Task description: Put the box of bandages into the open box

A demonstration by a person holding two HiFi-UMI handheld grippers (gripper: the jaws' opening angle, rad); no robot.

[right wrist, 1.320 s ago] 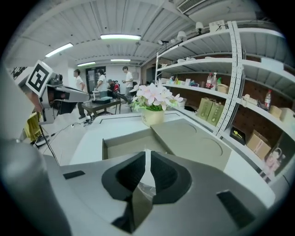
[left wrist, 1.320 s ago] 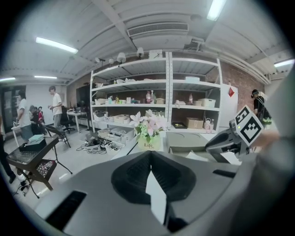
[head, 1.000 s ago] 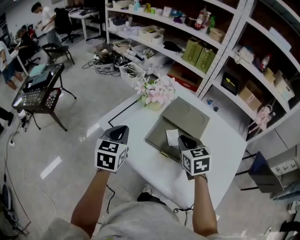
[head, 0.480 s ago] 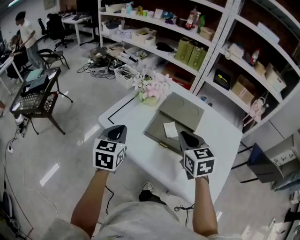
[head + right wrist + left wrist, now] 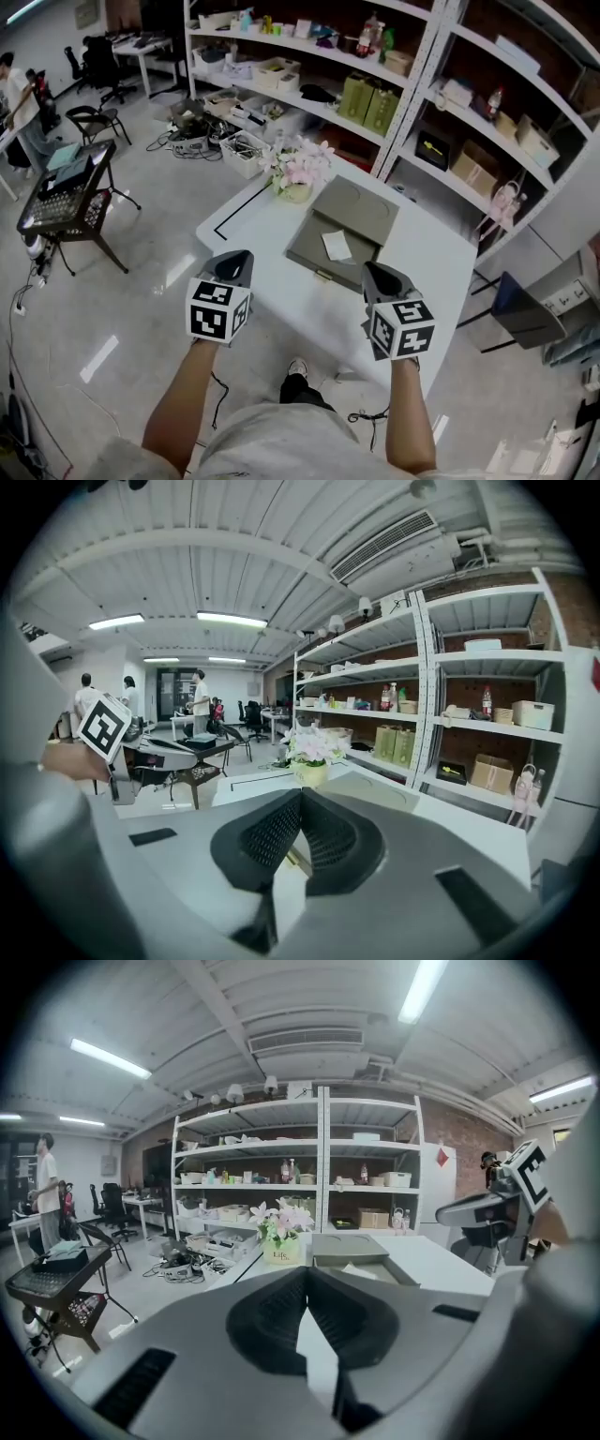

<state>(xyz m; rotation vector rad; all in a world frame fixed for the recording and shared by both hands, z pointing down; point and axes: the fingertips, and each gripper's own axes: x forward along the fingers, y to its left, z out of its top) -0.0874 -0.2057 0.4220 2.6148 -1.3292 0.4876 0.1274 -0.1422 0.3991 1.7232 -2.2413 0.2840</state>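
Observation:
A flat grey open box [image 5: 305,251] lies on the white table [image 5: 253,220], its lid folded back behind it. A small white box of bandages [image 5: 336,245] rests inside it. My left gripper [image 5: 238,260] hovers at the table's near left edge, shut and empty. My right gripper [image 5: 375,273] is held just short of the open box, also shut and empty. In the left gripper view the jaws [image 5: 307,1276] meet at their tips, with the open box [image 5: 349,1251] ahead and the right gripper [image 5: 452,1211] to the right. The right gripper view shows its gripper [image 5: 300,796] with jaws closed together.
A pot of pink and white flowers [image 5: 295,169] stands at the table's far corner. Loaded shelves [image 5: 375,84] run behind the table. A black trolley [image 5: 61,192] stands on the floor at left, and a dark chair [image 5: 520,314] at right.
My right gripper has drawn back from over the open box toward the table's near edge, leaving the white box lying inside. The left gripper has hardly moved.

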